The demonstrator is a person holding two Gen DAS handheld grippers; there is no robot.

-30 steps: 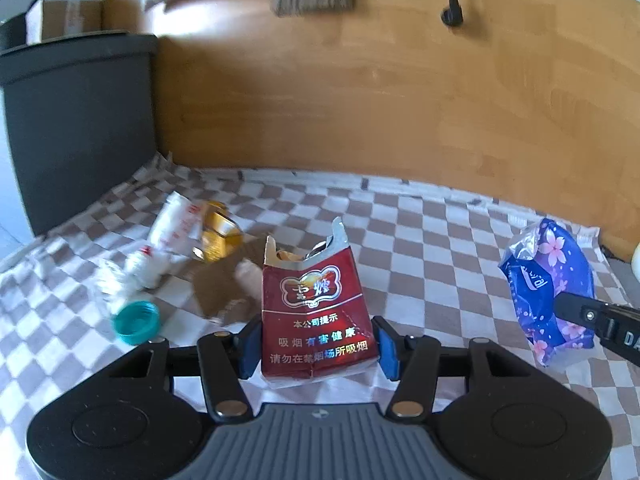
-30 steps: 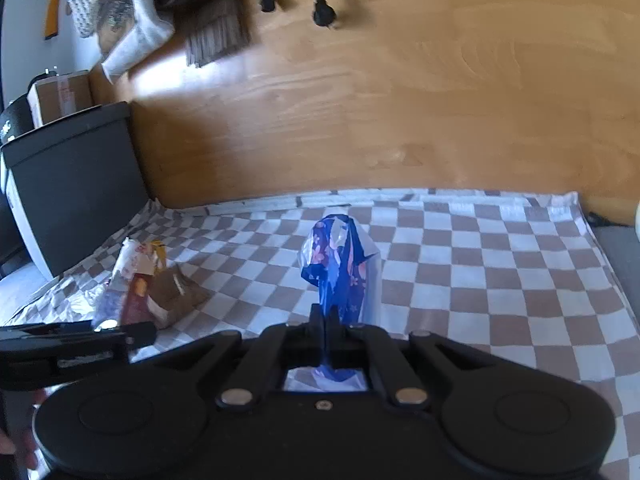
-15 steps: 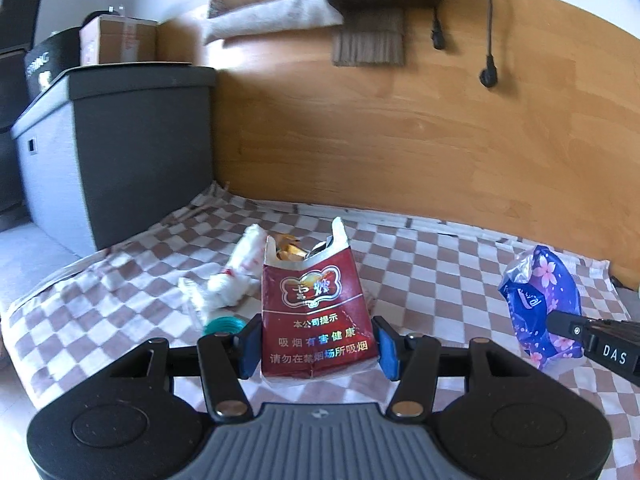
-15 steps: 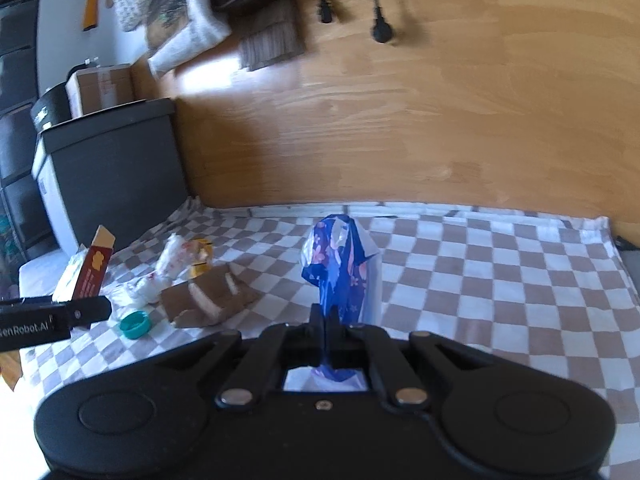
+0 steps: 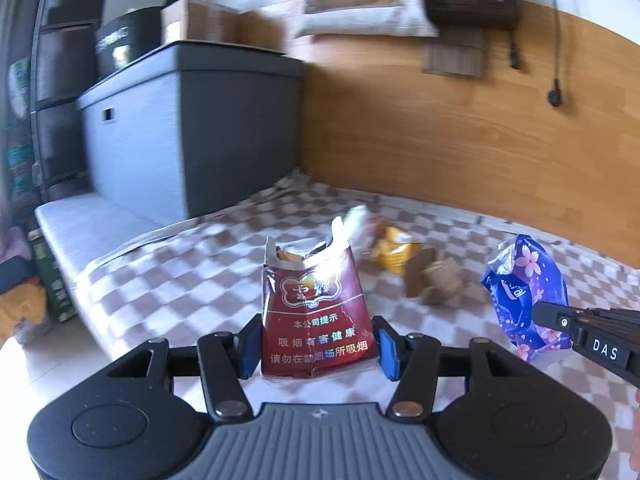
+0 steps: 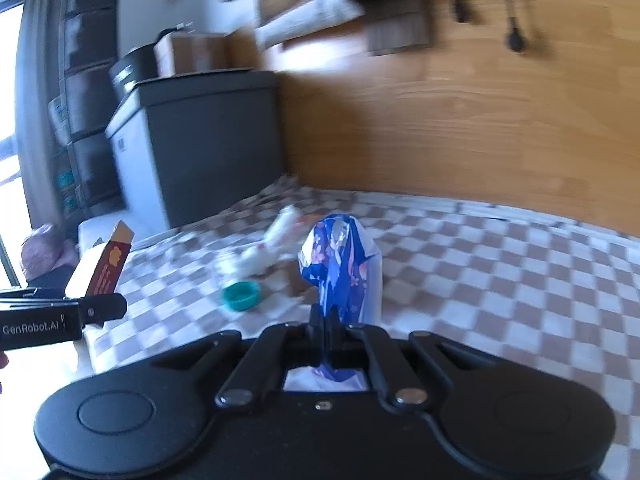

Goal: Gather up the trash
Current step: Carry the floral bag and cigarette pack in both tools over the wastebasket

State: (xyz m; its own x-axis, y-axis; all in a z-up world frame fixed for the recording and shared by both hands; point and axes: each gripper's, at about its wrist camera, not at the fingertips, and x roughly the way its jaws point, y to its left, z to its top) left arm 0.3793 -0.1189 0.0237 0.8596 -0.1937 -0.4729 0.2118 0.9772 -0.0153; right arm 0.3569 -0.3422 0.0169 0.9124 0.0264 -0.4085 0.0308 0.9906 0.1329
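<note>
My left gripper (image 5: 316, 342) is shut on a torn red cigarette pack (image 5: 314, 312) and holds it above the checkered cloth (image 5: 192, 276). My right gripper (image 6: 329, 326) is shut on a blue floral wrapper (image 6: 340, 272), which also shows in the left wrist view (image 5: 524, 284). The red pack shows at the left of the right wrist view (image 6: 106, 266). On the cloth lie a yellow wrapper (image 5: 394, 250), a crumpled brown cardboard piece (image 5: 436, 280), a white crushed bottle (image 6: 264, 248) and a teal cap (image 6: 241, 296).
A dark grey storage box (image 5: 180, 128) stands at the left with a cardboard box (image 5: 200, 24) on top. A wooden headboard (image 5: 460, 148) runs along the back. Cables (image 5: 554, 96) hang over it. The cloth's left edge drops to the floor (image 5: 48, 360).
Both grippers have risen and swung left with their loads still held. The grey box and the floor at the left now fill more of both views.
</note>
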